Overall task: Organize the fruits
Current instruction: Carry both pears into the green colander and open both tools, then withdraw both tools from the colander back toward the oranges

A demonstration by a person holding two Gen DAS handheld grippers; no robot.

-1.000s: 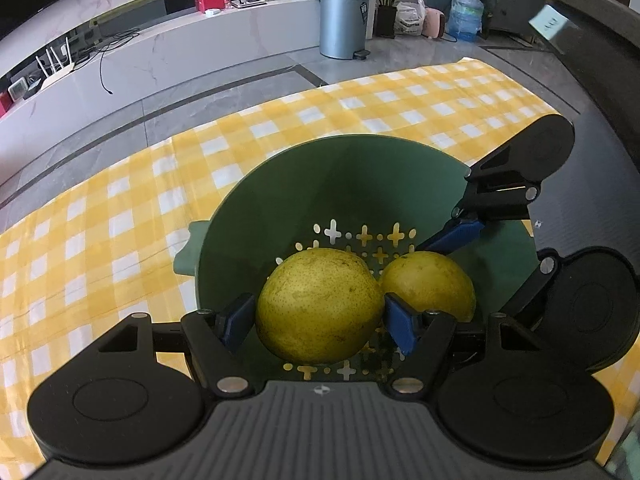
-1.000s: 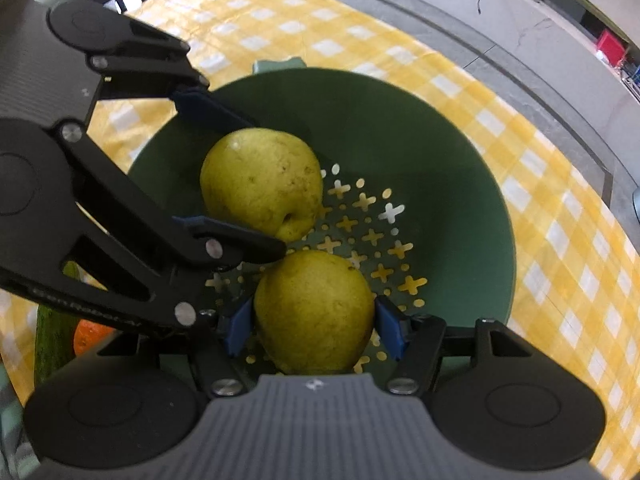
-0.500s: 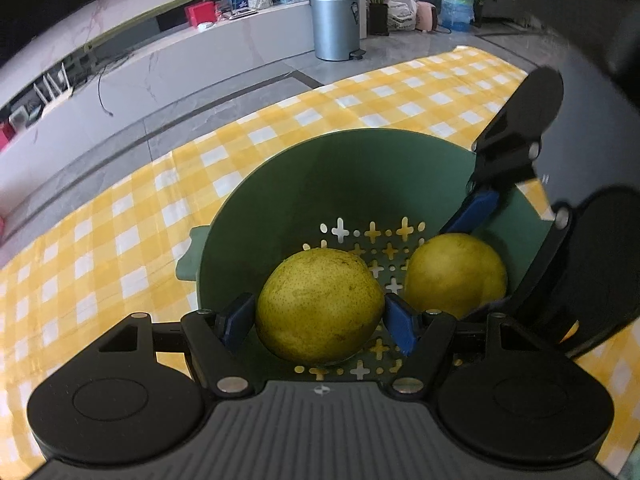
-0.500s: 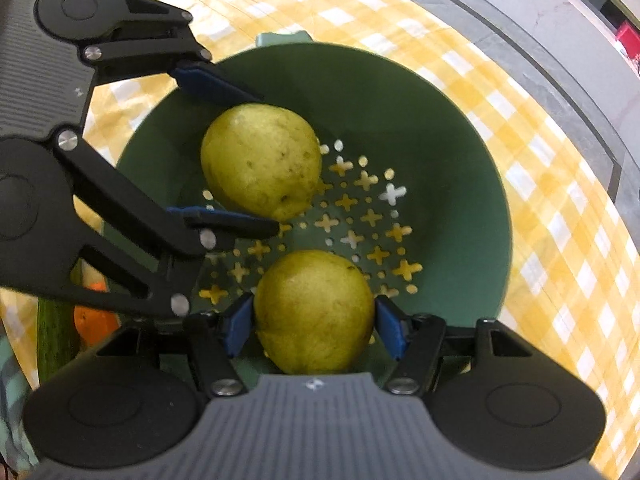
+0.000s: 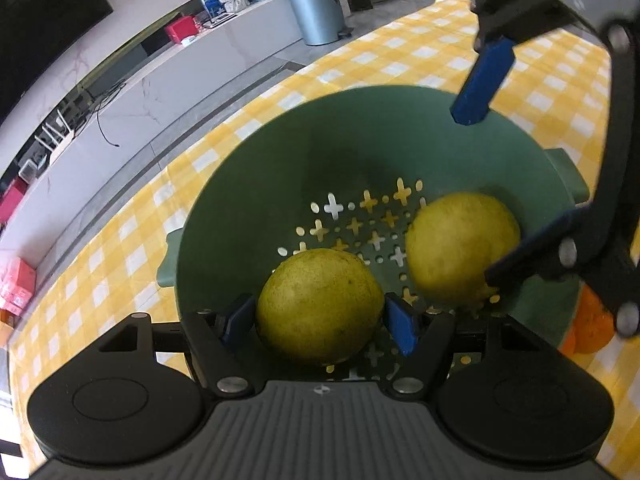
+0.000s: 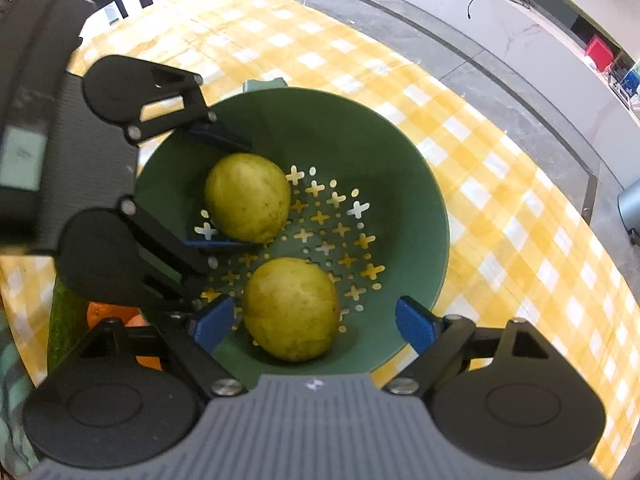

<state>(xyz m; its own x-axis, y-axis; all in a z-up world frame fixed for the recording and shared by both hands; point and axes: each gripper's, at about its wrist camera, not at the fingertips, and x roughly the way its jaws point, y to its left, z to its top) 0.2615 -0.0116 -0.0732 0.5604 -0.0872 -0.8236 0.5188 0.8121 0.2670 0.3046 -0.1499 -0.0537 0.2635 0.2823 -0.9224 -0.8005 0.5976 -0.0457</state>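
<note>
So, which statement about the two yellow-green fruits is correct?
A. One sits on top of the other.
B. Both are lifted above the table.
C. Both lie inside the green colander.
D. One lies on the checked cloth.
C: both fruits, the near fruit and the far fruit, rest apart on the perforated bottom of the green colander.

Bright daylight, strong fisheye bending at the edges, motion blur on the right gripper (image 5: pixel 520 152).

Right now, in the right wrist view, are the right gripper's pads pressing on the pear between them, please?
No, the right gripper is opening, and gaps show between its pads and the pear lying in the green colander.
</note>
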